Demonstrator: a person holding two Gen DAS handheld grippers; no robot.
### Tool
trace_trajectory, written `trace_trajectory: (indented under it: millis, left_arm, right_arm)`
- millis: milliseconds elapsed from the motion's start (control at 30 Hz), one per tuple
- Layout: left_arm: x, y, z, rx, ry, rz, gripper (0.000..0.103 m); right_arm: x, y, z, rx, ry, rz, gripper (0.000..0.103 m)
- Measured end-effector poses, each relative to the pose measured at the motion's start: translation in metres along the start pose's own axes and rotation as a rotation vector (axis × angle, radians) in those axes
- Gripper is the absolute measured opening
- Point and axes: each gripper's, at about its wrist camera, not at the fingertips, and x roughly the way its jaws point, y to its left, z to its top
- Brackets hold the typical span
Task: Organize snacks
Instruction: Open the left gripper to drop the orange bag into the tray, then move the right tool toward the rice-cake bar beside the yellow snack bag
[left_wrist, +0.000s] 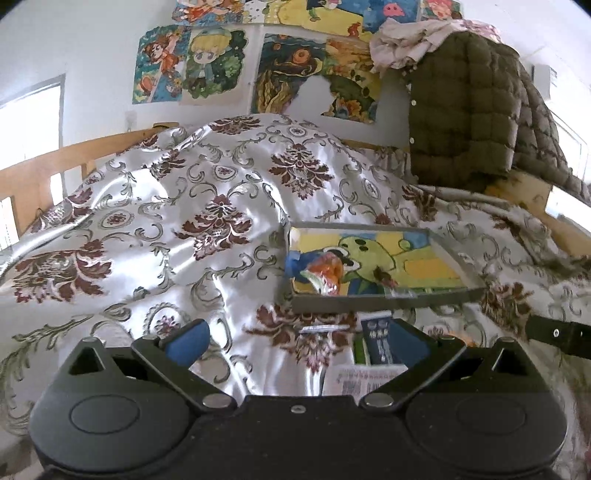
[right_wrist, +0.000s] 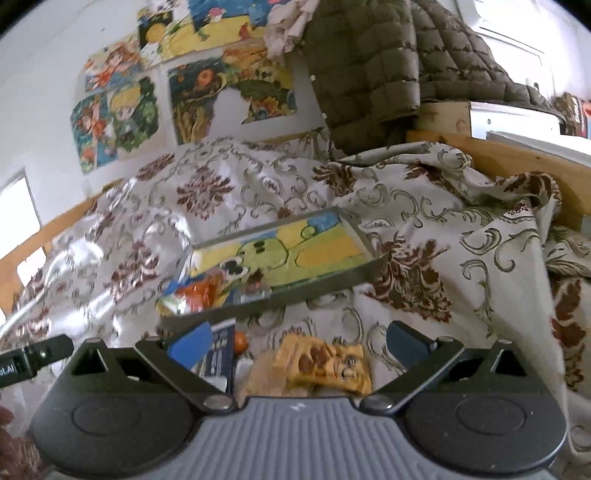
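Your left gripper's body hides the lower part of the dark blue packet (left_wrist: 380, 345) at five o'clock. Your right gripper's body cuts off the yellow snack (right_wrist: 325, 363); its print is blurred.

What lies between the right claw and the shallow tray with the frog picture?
In the right wrist view, only bare patterned bedspread lies between the open right claw and the tray; the yellow snack packet sits between its fingers.
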Motion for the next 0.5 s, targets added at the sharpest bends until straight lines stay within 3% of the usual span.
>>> trace_trajectory:
  millis: [333,500]
  left_arm:
    - [-0.008,-0.003,-0.027,0.037,0.124,0.011,0.102]
    - [-0.006,-0.001,-0.036,0.018,0.163,0.023,0.102]
  right_arm:
    - [-0.024,0.028,-0.021,-0.135,-0.015,-0.068,0.103]
    - [-0.018,0.034,-0.027,-0.171,0.062,-0.122,0.103]
